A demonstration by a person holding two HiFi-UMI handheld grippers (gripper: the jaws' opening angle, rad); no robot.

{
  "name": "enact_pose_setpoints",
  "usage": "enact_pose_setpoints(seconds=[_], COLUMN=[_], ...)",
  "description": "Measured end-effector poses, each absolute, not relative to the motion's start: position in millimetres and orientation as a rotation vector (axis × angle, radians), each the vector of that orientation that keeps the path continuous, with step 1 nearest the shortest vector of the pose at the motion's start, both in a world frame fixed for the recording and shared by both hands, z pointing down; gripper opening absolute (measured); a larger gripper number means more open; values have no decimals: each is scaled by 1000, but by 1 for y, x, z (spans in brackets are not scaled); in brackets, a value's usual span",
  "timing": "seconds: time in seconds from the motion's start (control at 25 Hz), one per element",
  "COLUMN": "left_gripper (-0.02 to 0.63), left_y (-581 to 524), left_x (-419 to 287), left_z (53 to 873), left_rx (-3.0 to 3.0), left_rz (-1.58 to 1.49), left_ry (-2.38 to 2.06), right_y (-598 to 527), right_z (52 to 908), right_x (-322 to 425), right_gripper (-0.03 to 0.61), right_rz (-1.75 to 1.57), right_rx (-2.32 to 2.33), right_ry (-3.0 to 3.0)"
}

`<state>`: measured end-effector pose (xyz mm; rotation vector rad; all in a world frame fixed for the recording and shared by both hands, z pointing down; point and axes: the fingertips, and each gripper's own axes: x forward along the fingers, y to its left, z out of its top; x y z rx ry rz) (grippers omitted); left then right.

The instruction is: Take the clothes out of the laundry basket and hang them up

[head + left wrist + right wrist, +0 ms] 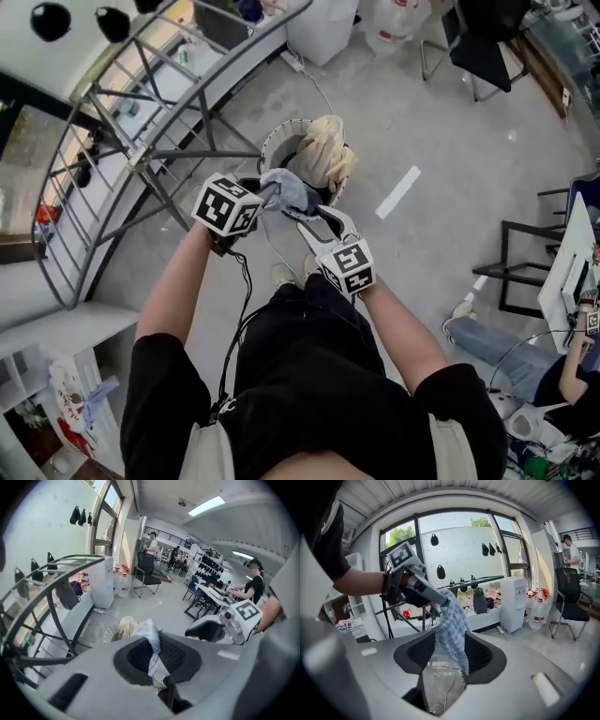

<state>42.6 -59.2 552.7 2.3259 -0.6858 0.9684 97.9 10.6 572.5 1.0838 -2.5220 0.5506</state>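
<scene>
A pale blue checked cloth [289, 192] hangs above the round wire laundry basket [273, 142], which holds a cream garment [328, 157]. My left gripper [267, 195] is shut on the cloth's upper end; in the left gripper view the cloth [152, 641] is pinched between the jaws [154, 657]. My right gripper [315, 218] sits just right of it, jaws wide. In the right gripper view the cloth [451, 630] dangles from the left gripper [412, 584] down through the open right gripper [449, 656], with neither pad pressing on it.
A grey metal drying rack [141, 122] stands left of the basket along the window ledge. A white appliance [323, 28] and a black office chair [483, 47] are at the back. A seated person [553, 370] and a desk are at the right.
</scene>
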Motion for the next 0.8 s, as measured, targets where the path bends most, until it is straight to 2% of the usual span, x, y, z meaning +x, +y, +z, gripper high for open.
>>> enact_pose_setpoints(seconds=[0.28, 0.6, 0.64, 0.8], left_gripper=[26, 26, 26, 26], left_y=[-78, -92, -91, -91], left_x=[64, 72, 71, 68], left_z=[443, 396, 395, 392], left_rx=[2341, 2238, 2238, 2256], left_rz=[879, 743, 747, 766], left_ry=[-777, -846, -848, -870], right_y=[-3, -30, -35, -50], right_z=[512, 484, 487, 486], right_x=[74, 52, 54, 70], right_gripper=[219, 324, 316, 206], right_rz=[422, 290, 283, 264], right_rx=[1108, 1205, 1241, 1333], right_ry=[-2624, -2608, -2575, -2533])
